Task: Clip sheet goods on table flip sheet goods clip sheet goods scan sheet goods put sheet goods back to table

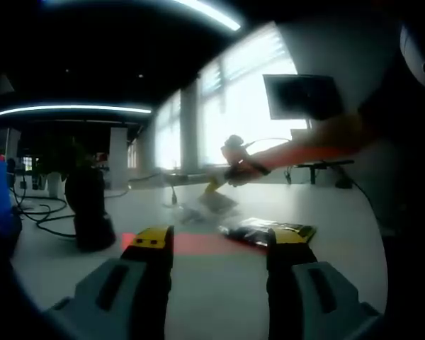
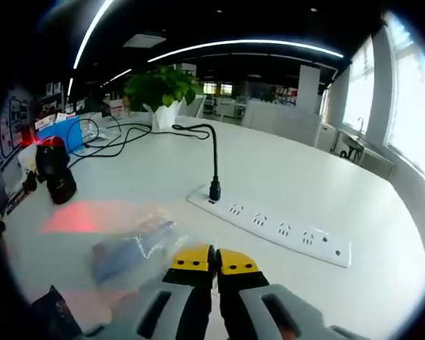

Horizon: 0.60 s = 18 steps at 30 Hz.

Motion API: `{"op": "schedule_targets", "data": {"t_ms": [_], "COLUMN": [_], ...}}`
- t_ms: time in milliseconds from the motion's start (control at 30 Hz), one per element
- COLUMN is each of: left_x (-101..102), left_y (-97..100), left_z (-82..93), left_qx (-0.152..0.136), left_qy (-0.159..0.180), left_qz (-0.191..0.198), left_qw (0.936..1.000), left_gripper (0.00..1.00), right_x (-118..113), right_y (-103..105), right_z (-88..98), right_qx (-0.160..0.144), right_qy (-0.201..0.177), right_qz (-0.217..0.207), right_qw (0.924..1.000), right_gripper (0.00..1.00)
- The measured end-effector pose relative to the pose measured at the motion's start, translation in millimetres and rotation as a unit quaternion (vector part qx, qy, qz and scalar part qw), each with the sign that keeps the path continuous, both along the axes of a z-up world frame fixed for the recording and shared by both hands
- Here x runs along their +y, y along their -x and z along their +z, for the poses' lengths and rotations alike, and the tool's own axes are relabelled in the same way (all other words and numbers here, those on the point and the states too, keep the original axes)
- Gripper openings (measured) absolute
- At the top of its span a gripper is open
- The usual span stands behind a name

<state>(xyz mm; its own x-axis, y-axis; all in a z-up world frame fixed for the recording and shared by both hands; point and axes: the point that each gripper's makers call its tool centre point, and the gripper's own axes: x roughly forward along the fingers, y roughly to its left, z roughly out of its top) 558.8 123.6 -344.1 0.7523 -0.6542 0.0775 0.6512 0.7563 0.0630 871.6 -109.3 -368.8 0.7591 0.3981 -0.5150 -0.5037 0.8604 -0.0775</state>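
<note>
Table point(image 2: 283, 177), white and round-edged, carries a clear plastic packet point(image 2: 131, 244), blurred, perhaps holding something blue. We see the right gripper point(image 2: 214, 261), yellow tips pressed together, with that packet at ten o'clock. The left gripper point(image 1: 220, 241) stands spread; a dark glossy packet point(image 1: 265, 231) lies at one o'clock.

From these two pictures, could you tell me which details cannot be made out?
- Left gripper view: the other gripper reaching in from the right is motion-blurred; what it holds is unreadable.
- Left gripper view: the dark glossy packet is partly hidden behind the left gripper.
- Right gripper view: the clear plastic packet is blurred; its contents are unreadable.
- Right gripper view: the black object is cut off by the rim.
</note>
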Motion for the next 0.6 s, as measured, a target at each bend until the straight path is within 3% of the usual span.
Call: {"op": "schedule_targets", "data": {"t_ms": [333,600], "left_x": [-1,-1], "left_y": [-0.2,0.2], "left_z": [-0.2,0.8], "left_qx": [0.000,-0.002], "left_qy": [-0.001,-0.001], "left_qz": [0.000,0.000], "left_qw": [1.0000,1.0000], "left_gripper": [0.46,0.46], "right_x": [-7,-16], "right_y": [-6,-5], "right_z": [3.7,16.0], "right_qx": [-0.023,-0.042], "right_qy": [0.020,0.002], "right_qz": [0.000,-0.011], "right_qw": [0.9995,0.9991], "right_gripper": [0.08,0.33]}}
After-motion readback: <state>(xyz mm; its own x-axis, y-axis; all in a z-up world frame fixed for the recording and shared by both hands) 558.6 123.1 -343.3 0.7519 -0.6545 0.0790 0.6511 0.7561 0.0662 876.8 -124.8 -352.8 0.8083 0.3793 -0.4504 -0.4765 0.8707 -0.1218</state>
